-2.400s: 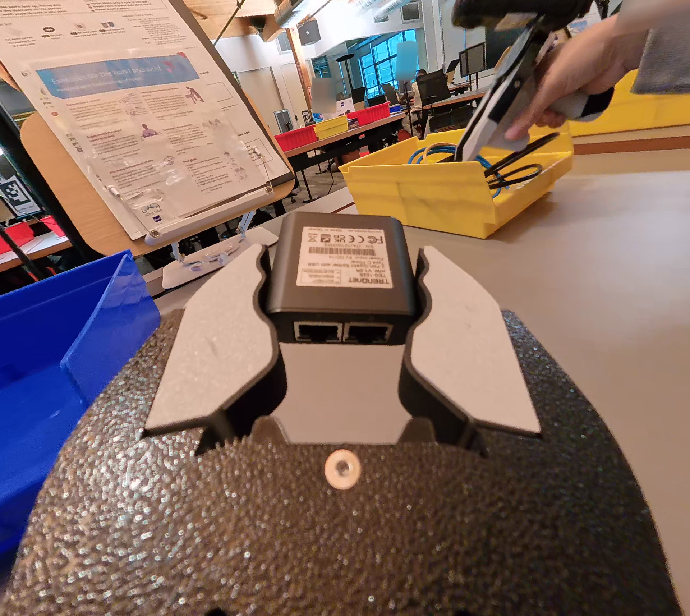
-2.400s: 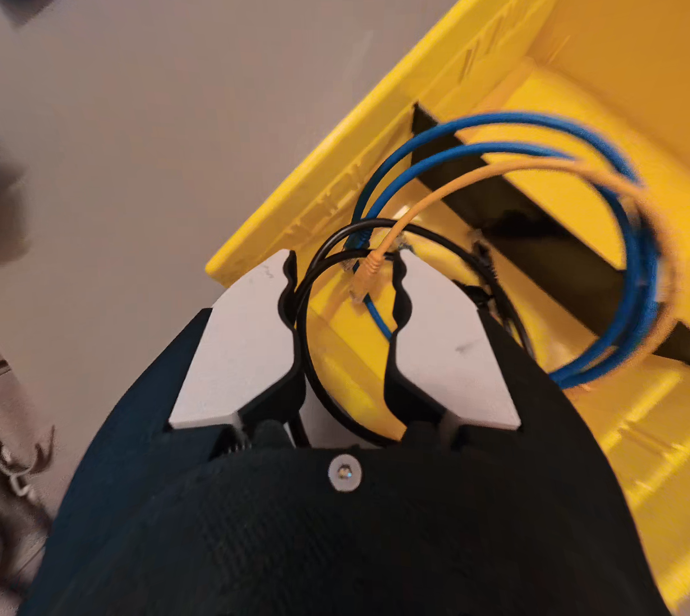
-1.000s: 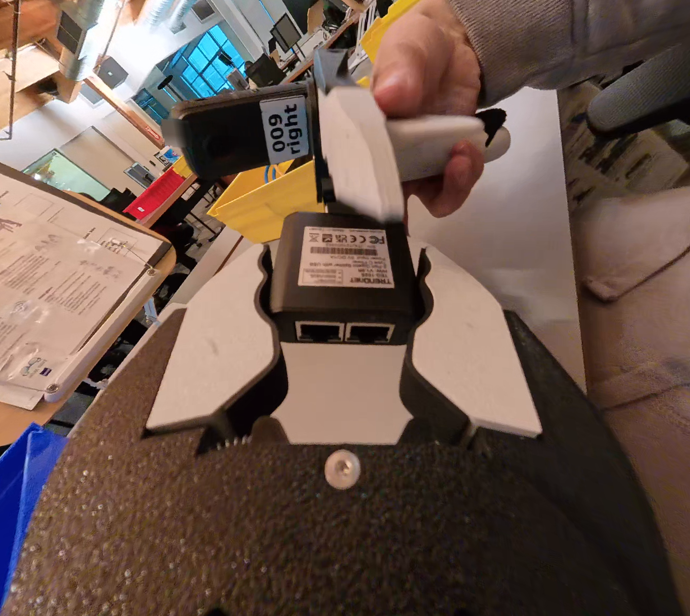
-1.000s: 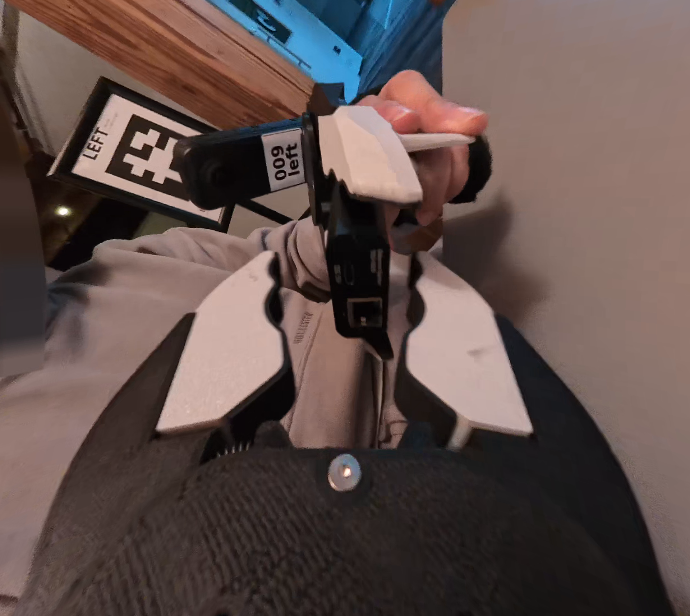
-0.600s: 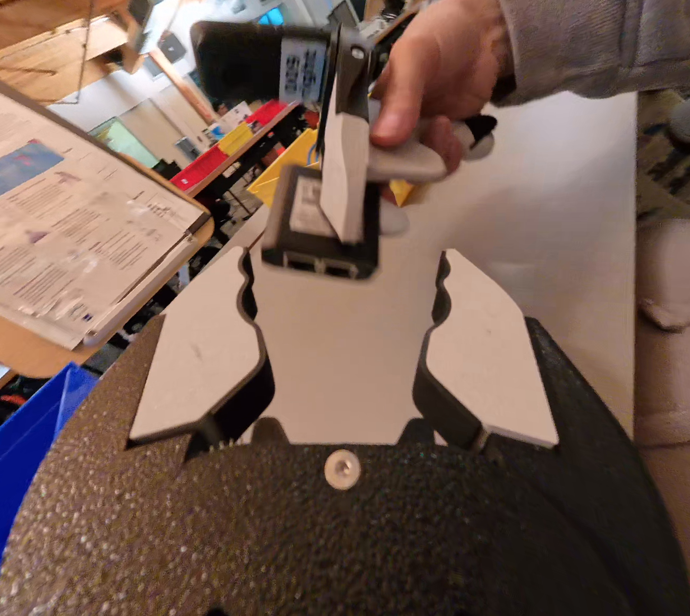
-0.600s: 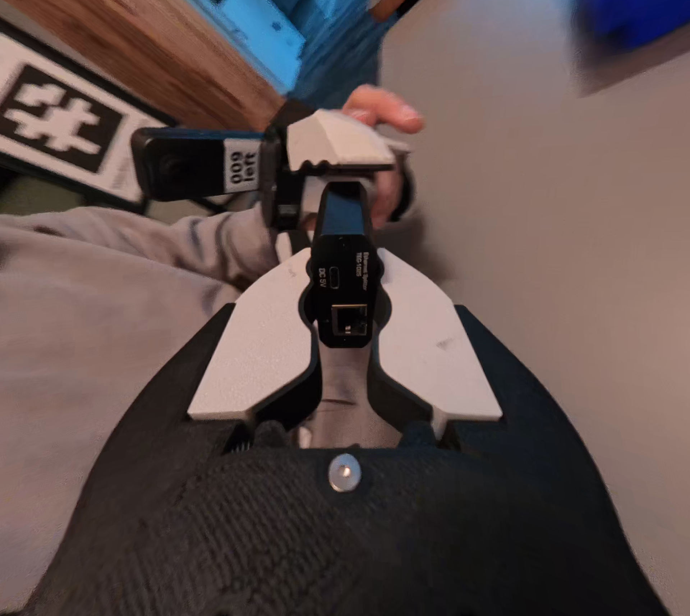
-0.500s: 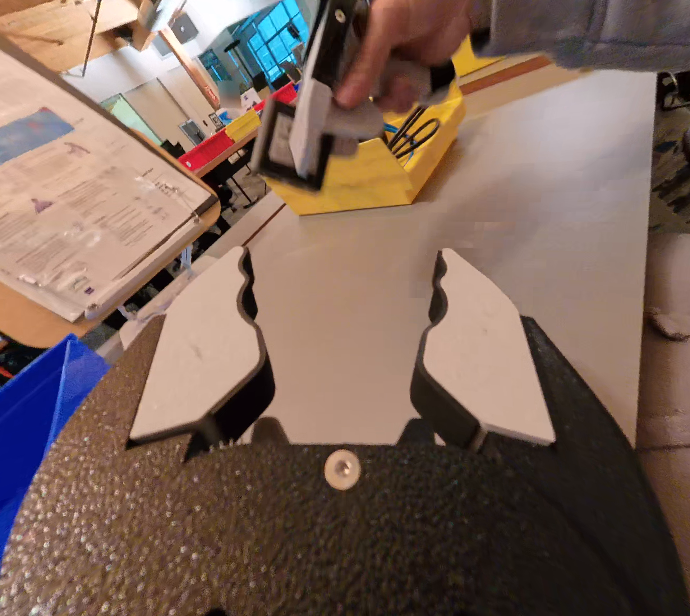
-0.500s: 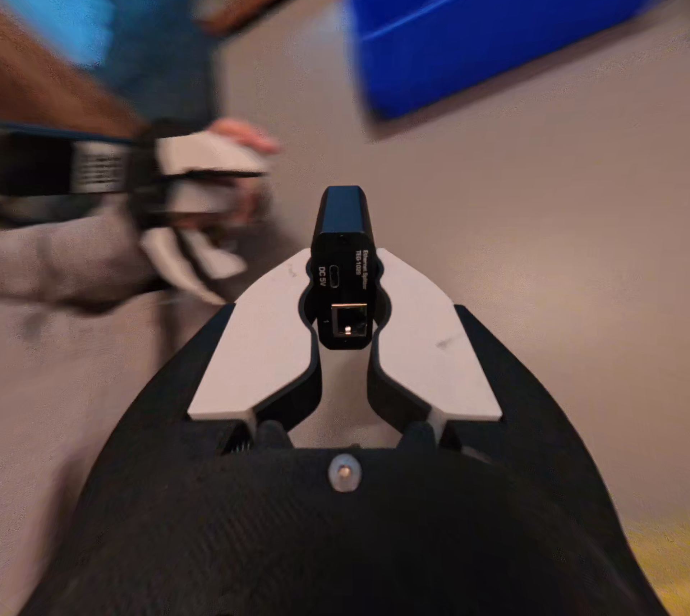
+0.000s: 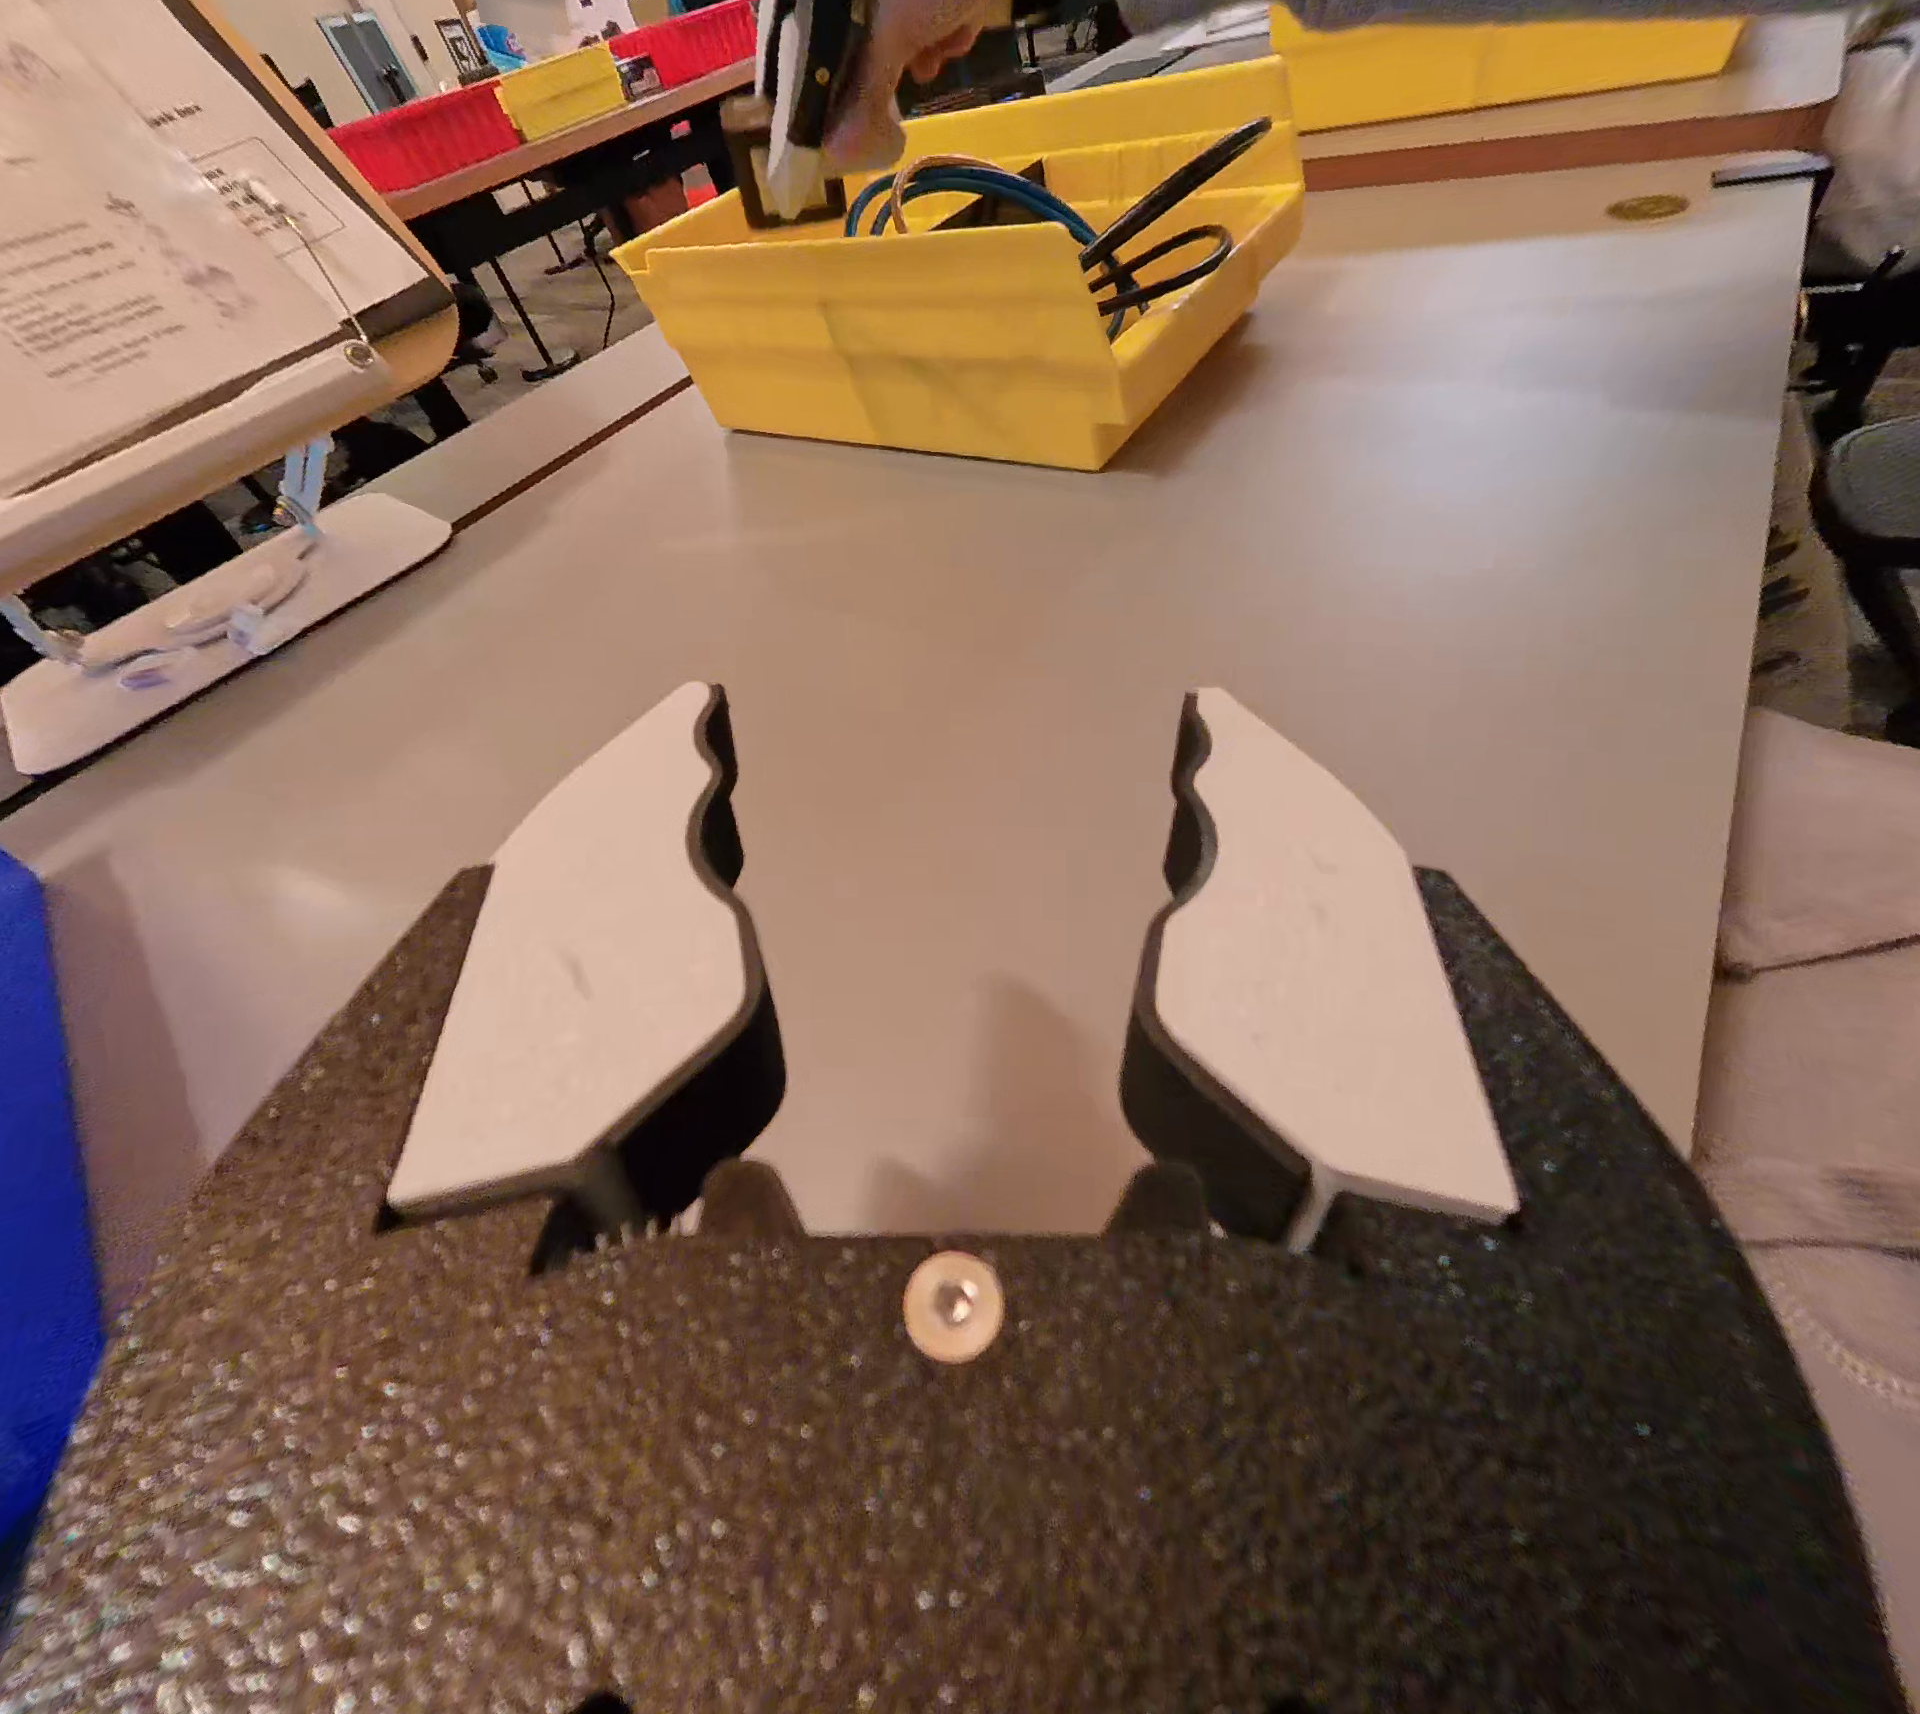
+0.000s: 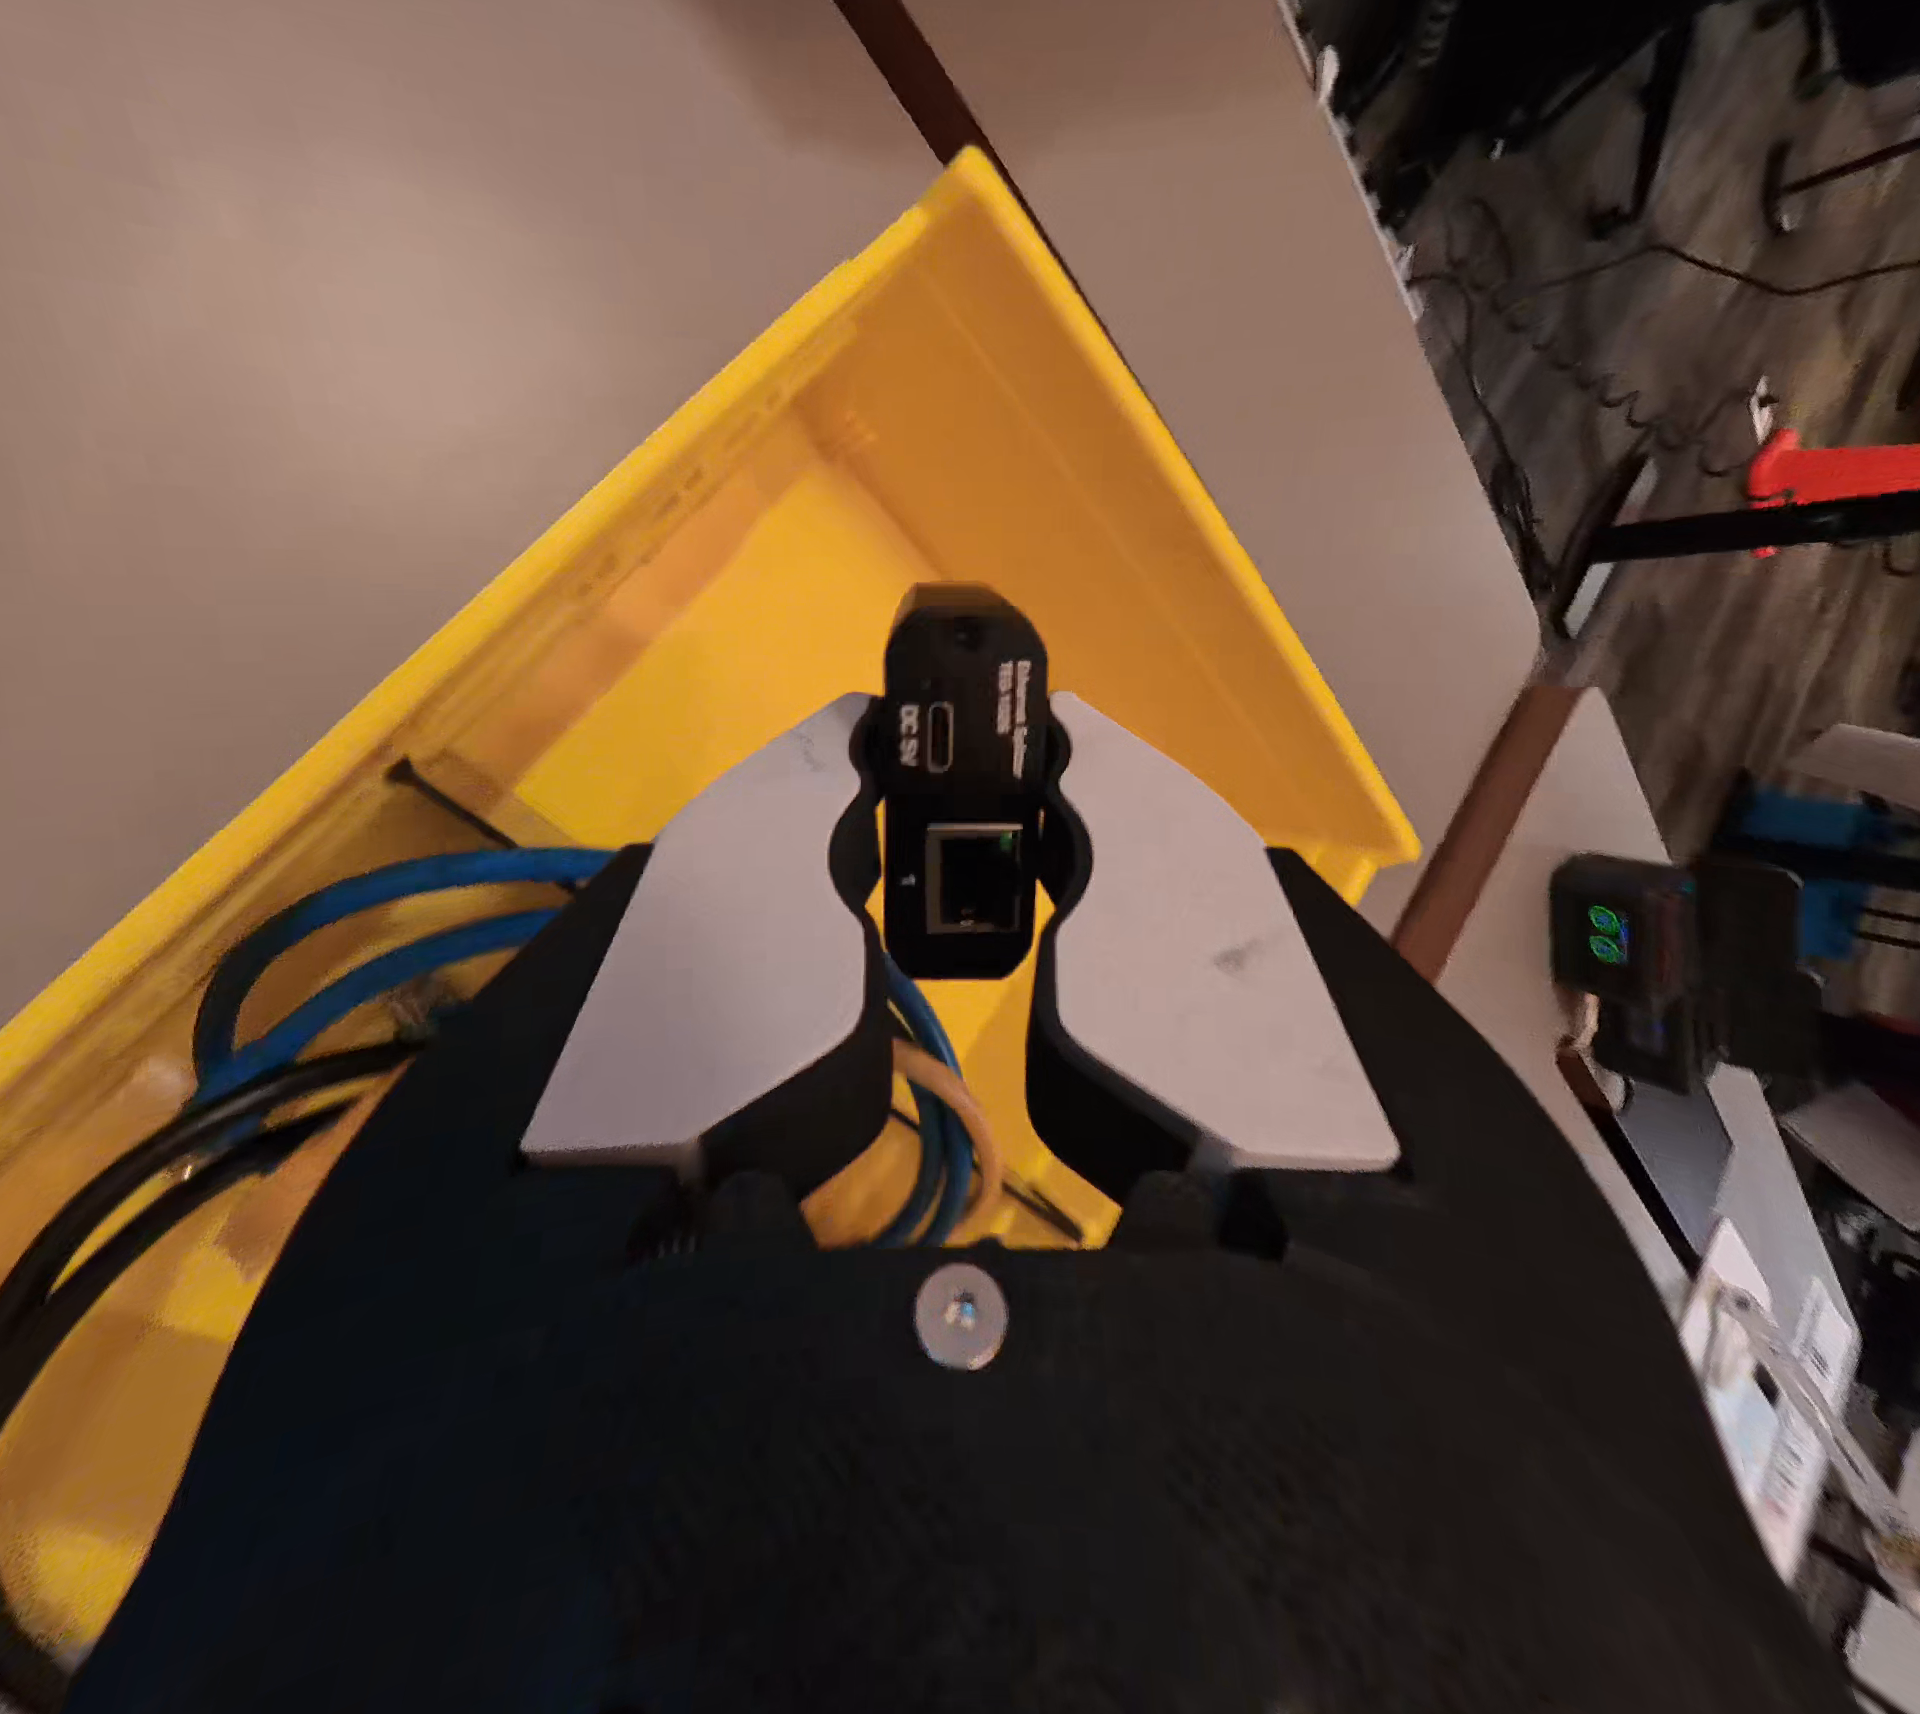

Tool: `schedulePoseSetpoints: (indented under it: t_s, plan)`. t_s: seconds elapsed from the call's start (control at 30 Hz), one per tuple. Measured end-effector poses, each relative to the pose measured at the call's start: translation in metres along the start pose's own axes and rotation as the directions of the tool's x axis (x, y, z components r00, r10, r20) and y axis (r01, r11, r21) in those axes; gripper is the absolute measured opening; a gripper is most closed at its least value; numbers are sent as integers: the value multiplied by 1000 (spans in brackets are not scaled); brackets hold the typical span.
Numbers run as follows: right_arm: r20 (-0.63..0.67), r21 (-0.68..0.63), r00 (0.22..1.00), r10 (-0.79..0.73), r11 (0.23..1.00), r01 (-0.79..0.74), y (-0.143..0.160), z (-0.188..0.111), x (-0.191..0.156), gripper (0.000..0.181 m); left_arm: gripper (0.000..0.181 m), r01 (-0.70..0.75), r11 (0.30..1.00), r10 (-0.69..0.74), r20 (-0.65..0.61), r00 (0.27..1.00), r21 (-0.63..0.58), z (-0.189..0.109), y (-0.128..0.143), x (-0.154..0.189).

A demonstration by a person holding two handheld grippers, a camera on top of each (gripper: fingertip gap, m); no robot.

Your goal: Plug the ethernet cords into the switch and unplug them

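Left wrist view: left gripper (image 9: 951, 719) spread apart, nothing between its 2 fingers, over bare grey table (image 9: 1351, 521). Ahead, 1 yellow bin (image 9: 935, 355) with blue cords (image 9: 966, 194) and black cords (image 9: 1164, 251); right gripper (image 9: 795, 184) above its far-left corner.

Right wrist view: right gripper (image 10: 961, 719) clamped on 1 black switch (image 10: 961, 791), 1 port facing the camera, over the bin (image 10: 1091, 417). Below: 2 blue loops, 1 tan cord (image 10: 971, 1119), black cords (image 10: 156, 1145).

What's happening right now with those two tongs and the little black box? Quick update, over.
Left tongs open, empty, over bare table. Right tongs shut on black switch, above yellow bin. Cords coiled in bin, none plugged. Nothing blocking.
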State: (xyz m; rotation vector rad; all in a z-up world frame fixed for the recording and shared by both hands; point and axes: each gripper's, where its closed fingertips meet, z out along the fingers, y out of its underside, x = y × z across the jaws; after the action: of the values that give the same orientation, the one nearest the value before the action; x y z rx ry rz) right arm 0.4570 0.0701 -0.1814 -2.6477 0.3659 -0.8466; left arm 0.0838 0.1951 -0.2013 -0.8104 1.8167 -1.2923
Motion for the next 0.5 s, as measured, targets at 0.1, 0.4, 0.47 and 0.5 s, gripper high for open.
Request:
schedulePoseSetpoints:
  t_s: [0.1,0.4,0.47,0.5]
  plan:
    - [-30,127,998,64,990,-59,-12,2,3,37,79,14,1000,-13,-33,999,8,4,3,8]
    - [-55,323,975,215,928,-187,28,-98,5,79,79,50,989,-56,-44,997,-137,23,14,25]
    - [-55,392,962,269,891,-227,51,-131,-12,82,78,68,984,-75,-36,997,-167,31,15,31]
    - [-47,433,952,301,865,-253,62,-144,-21,82,78,83,981,-92,-41,995,-175,37,13,35]
